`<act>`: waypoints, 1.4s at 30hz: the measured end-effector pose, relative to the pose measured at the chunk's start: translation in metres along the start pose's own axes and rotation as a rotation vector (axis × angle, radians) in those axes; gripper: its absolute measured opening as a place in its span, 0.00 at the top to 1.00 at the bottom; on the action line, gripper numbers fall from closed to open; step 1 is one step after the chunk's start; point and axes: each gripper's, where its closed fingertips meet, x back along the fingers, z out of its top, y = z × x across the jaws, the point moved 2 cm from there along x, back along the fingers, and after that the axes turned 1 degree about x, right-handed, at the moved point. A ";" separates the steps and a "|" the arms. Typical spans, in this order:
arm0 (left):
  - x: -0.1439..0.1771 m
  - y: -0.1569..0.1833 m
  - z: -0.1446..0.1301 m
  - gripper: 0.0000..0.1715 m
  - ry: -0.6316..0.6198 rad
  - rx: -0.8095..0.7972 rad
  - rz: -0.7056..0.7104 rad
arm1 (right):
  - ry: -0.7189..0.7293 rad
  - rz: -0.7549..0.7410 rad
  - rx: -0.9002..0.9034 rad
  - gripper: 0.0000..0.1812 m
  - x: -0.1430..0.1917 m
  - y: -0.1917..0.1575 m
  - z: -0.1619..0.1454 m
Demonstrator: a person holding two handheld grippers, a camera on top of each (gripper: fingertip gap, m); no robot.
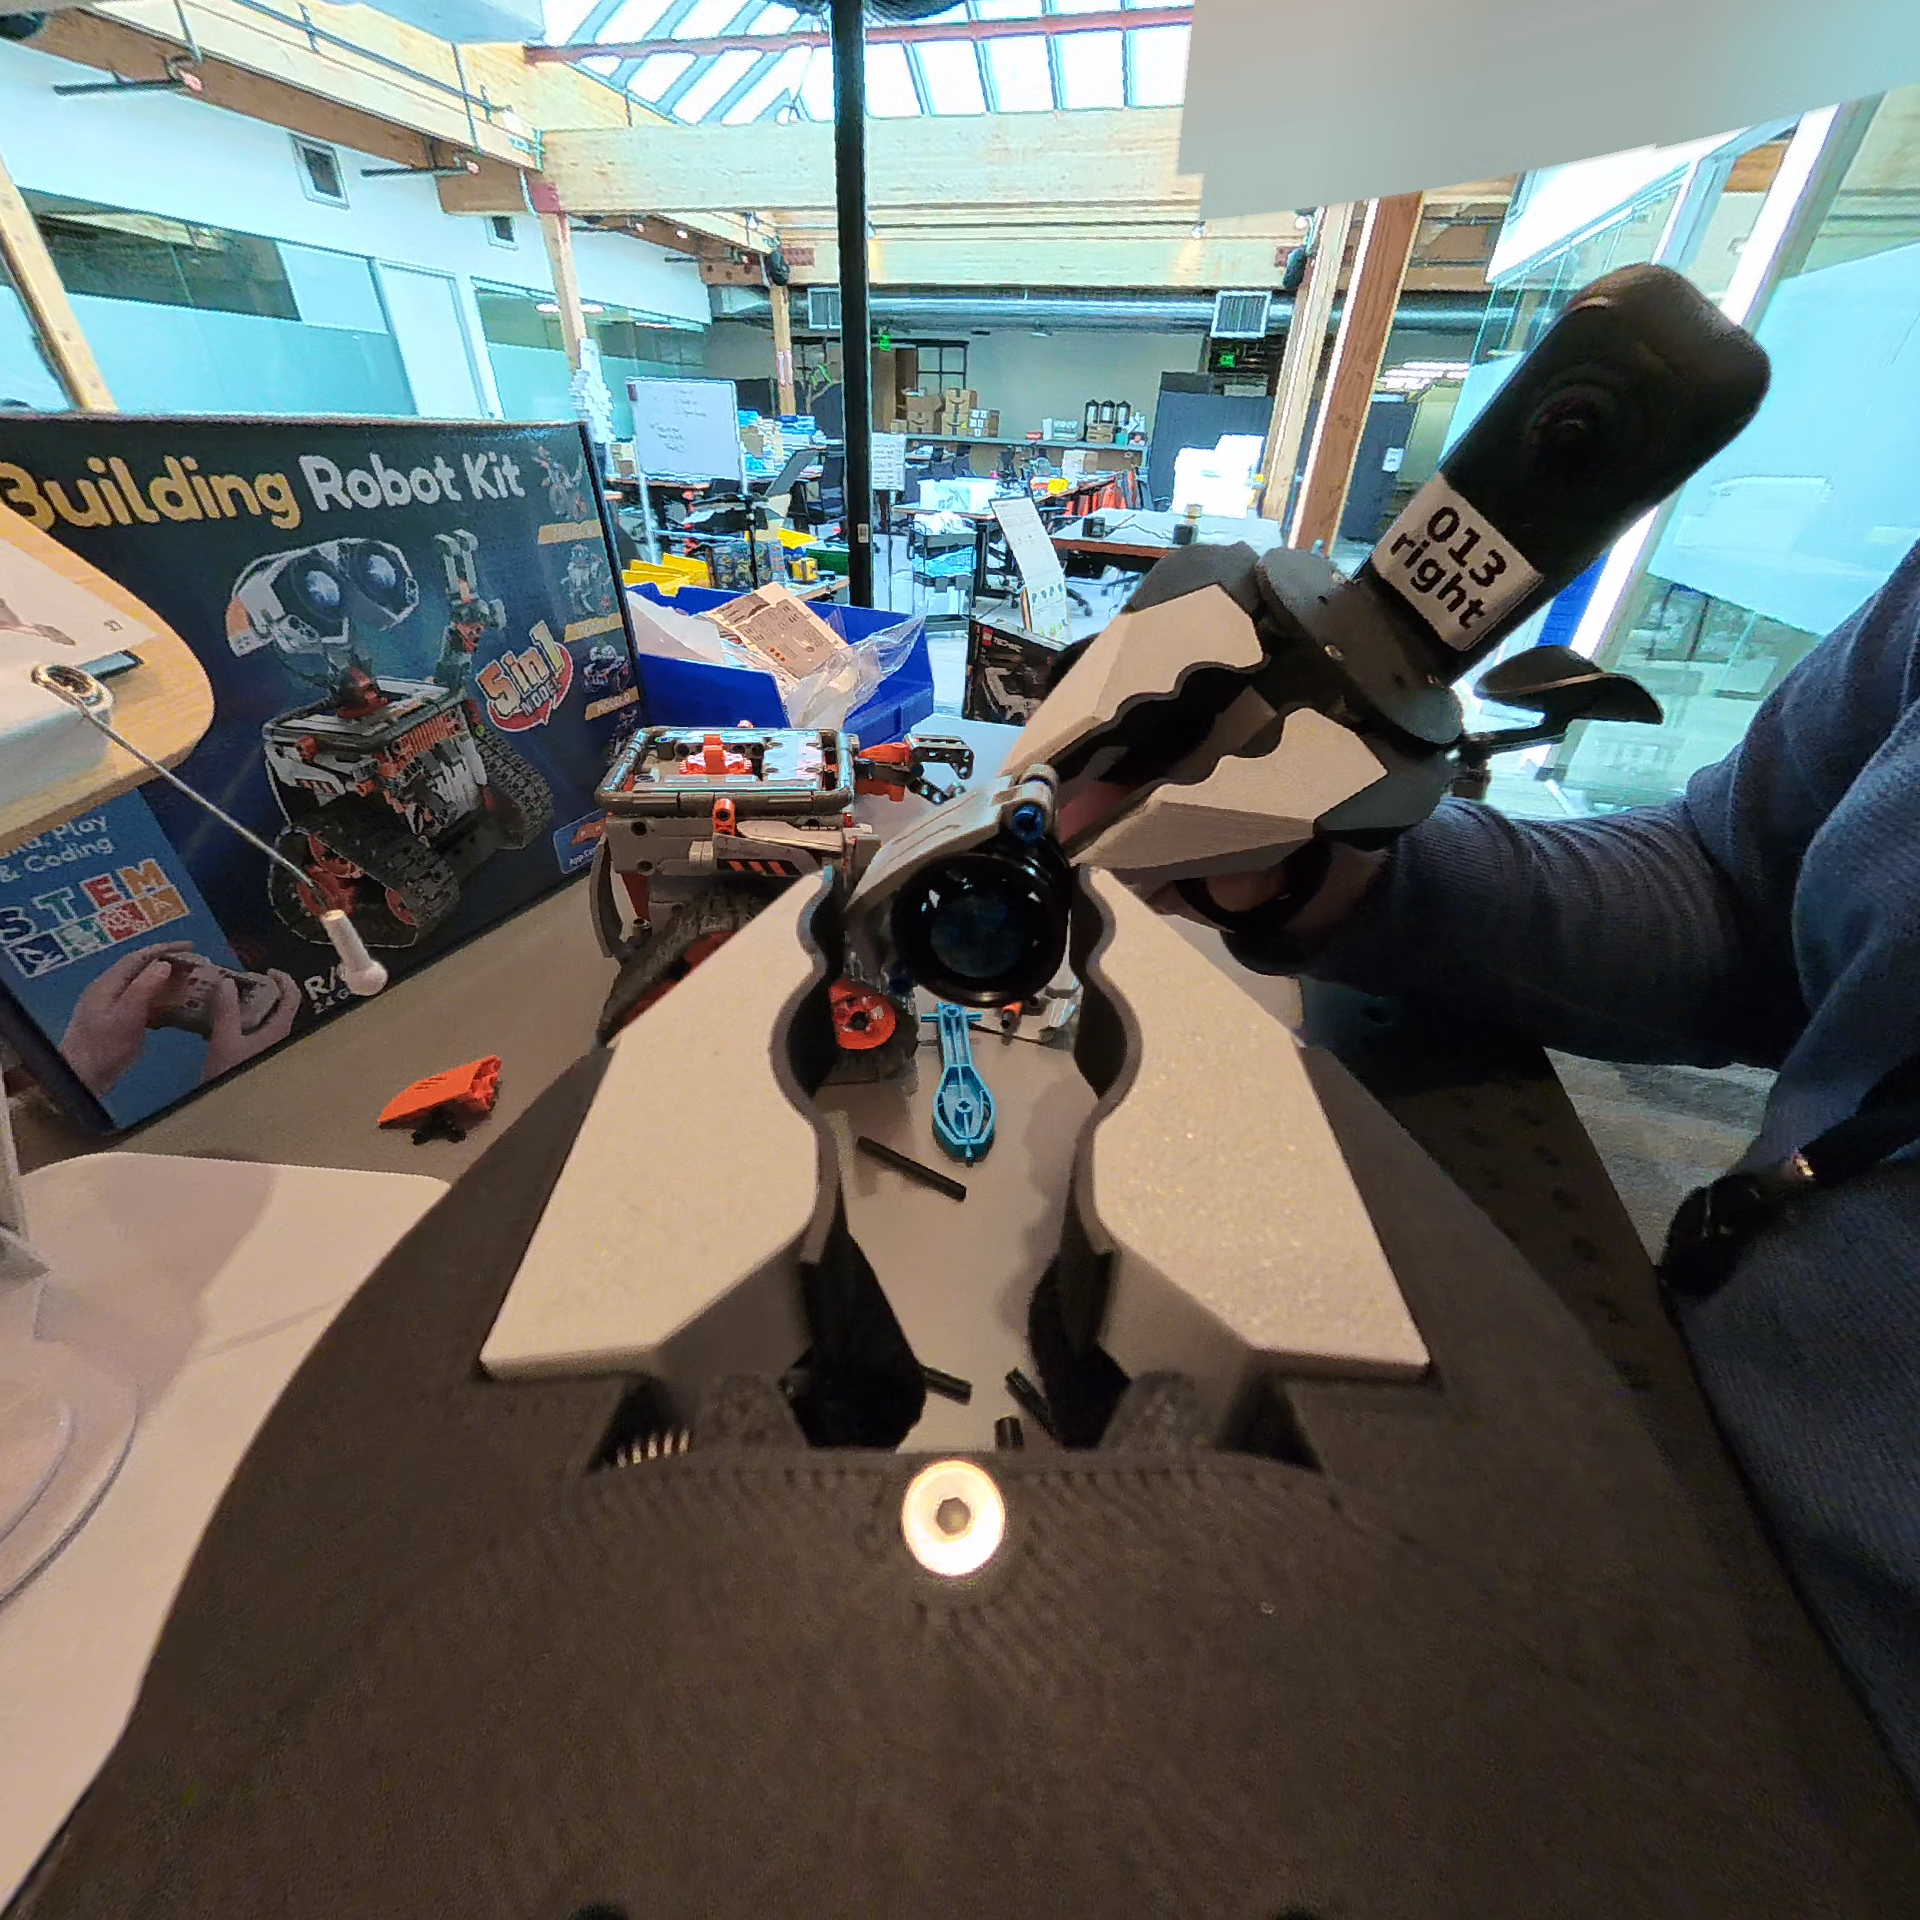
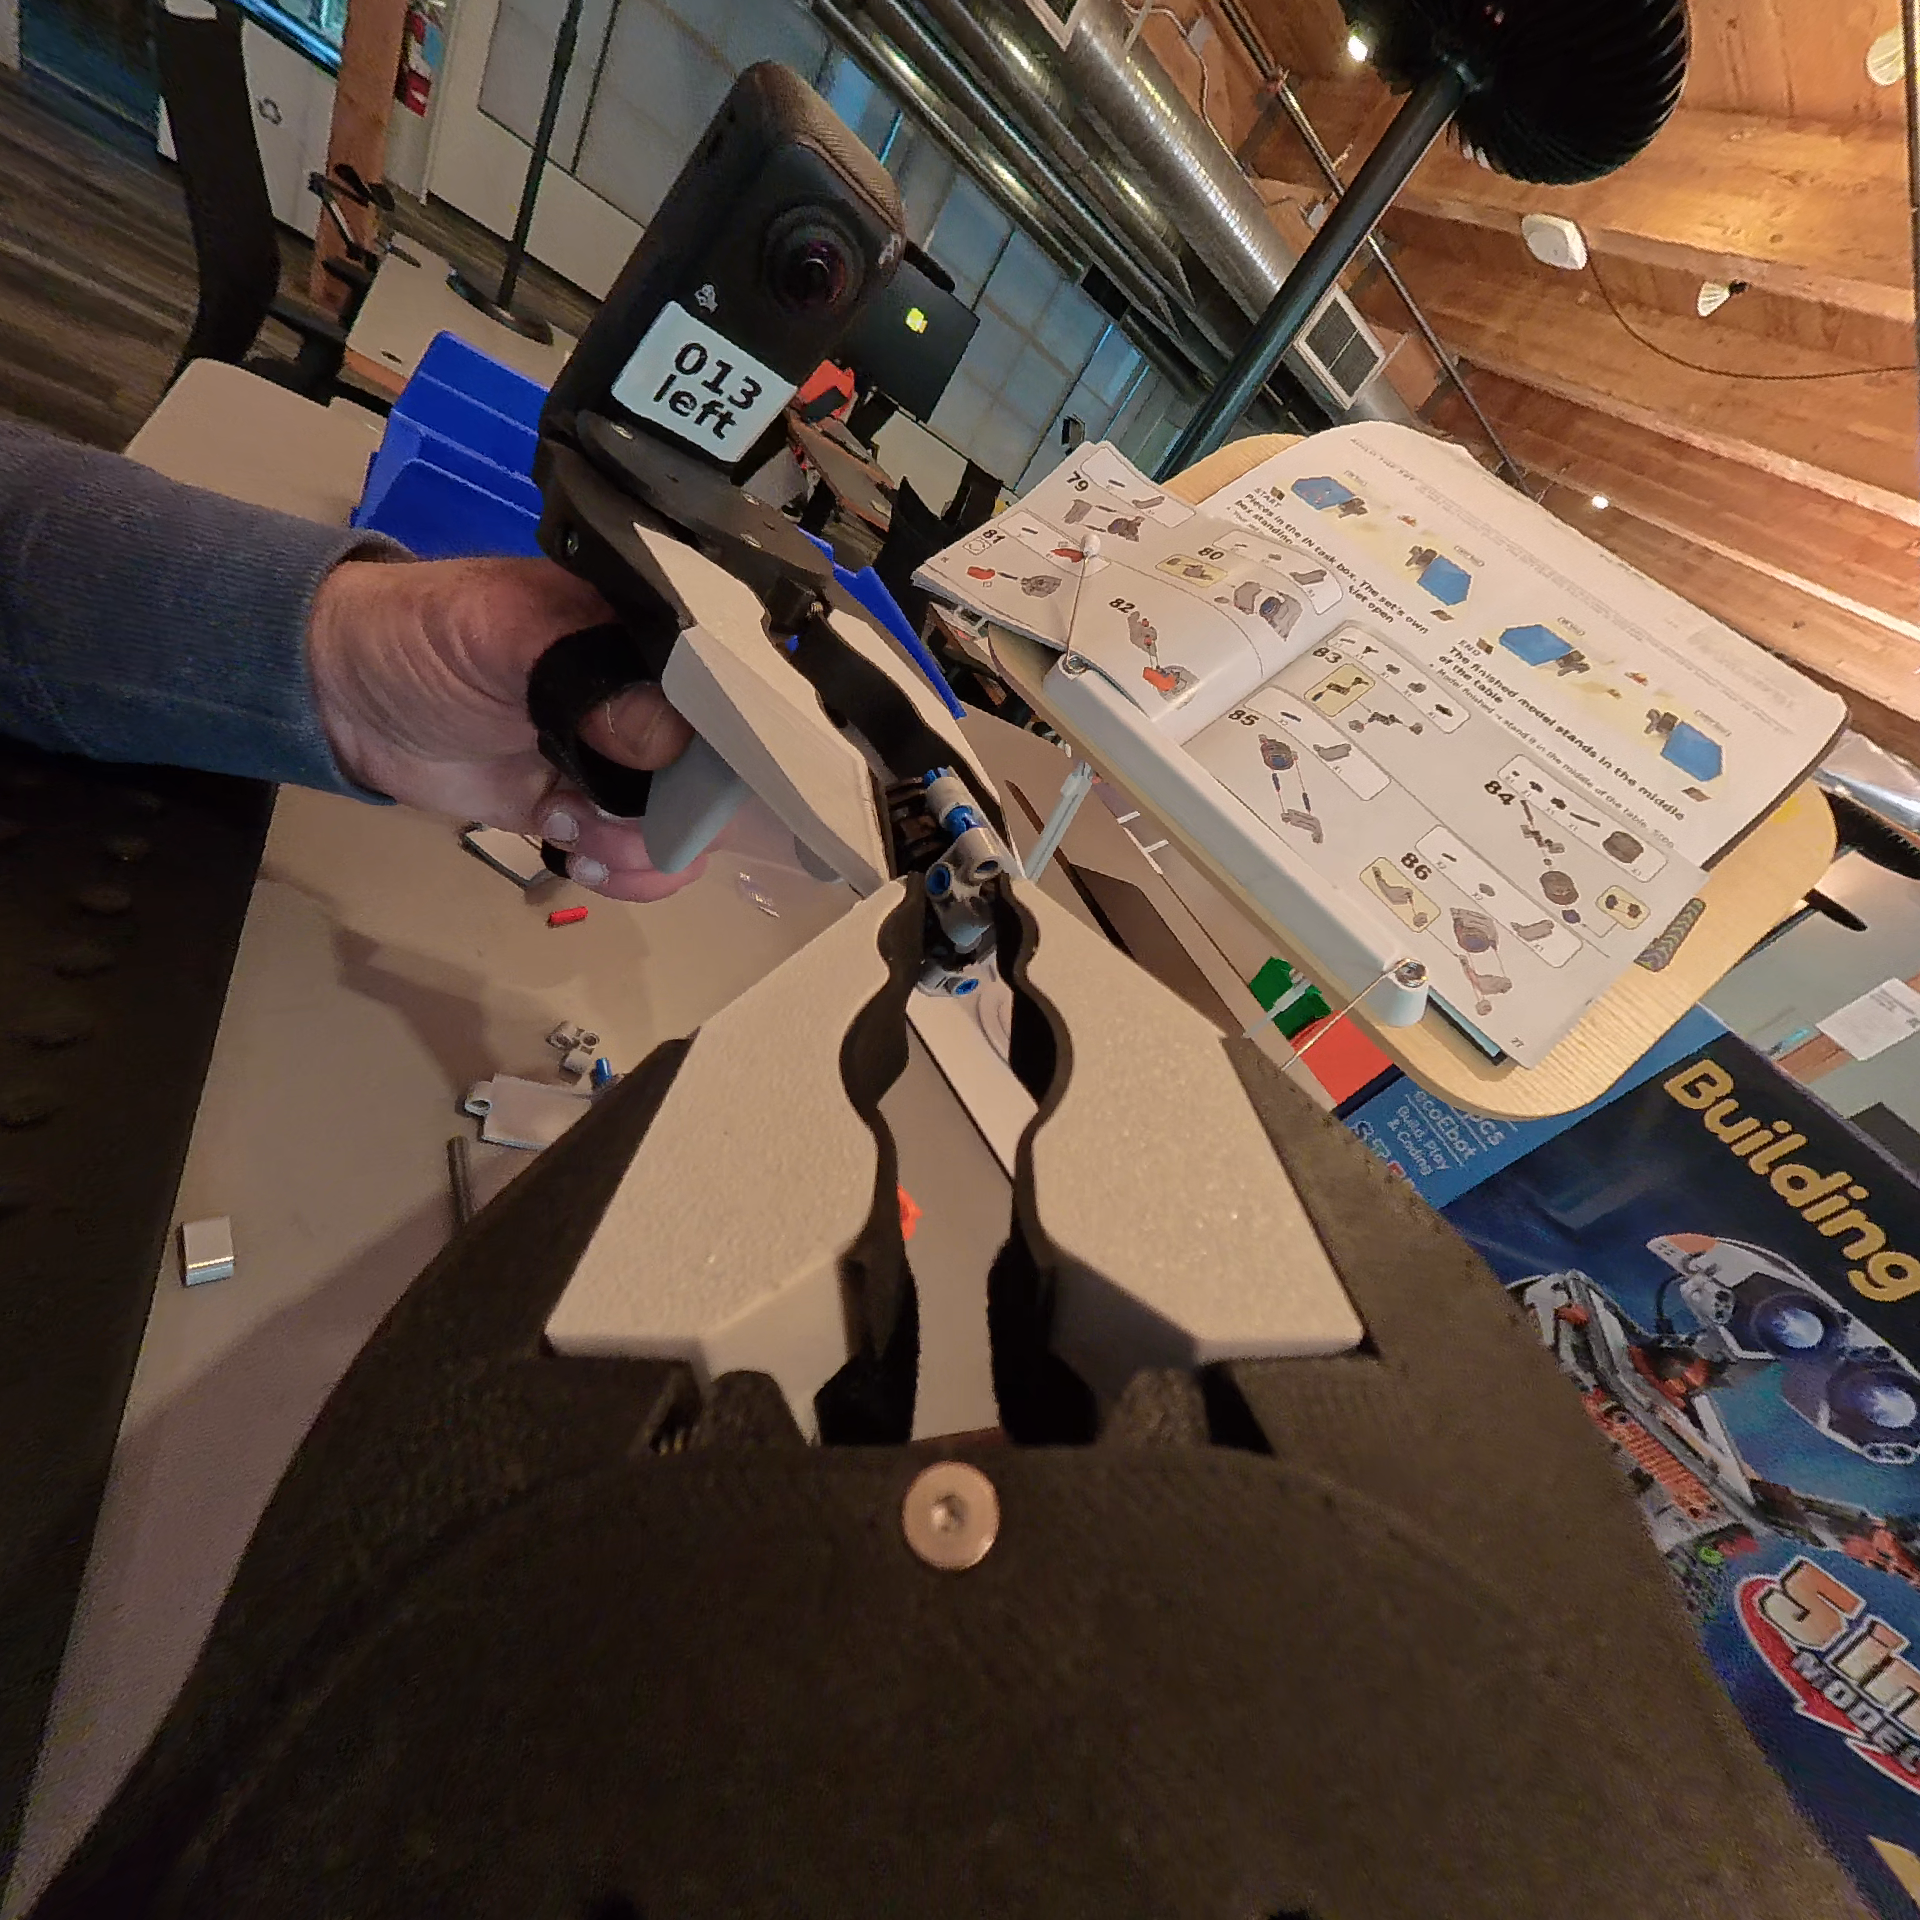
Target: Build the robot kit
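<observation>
Eye assembly (image 1: pixel 977 925) — between both jaws

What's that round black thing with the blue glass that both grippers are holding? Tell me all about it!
The eye piece is a small toy-brick part: a glossy black ring around a blue lens, fixed to a grey arm with blue pins. It looks like plastic. It is held up in the air above the table, lens toward the left camera. The left gripper pinches its sides and the right gripper grips the grey arm.
</observation>
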 end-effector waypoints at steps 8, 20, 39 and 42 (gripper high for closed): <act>0.001 0.006 0.013 0.77 0.037 -0.113 0.052 | 0.033 0.088 -0.194 0.88 0.003 0.001 0.001; -0.002 0.013 0.009 0.76 0.002 -0.265 0.082 | 0.177 0.351 -0.730 0.75 0.007 0.003 0.005; -0.011 0.009 -0.001 0.76 -0.080 -0.422 0.169 | 0.205 0.397 -0.923 0.87 0.003 0.002 -0.006; -0.011 0.008 -0.002 0.76 -0.084 -0.385 0.164 | 0.211 0.397 -0.943 0.87 0.003 0.003 -0.008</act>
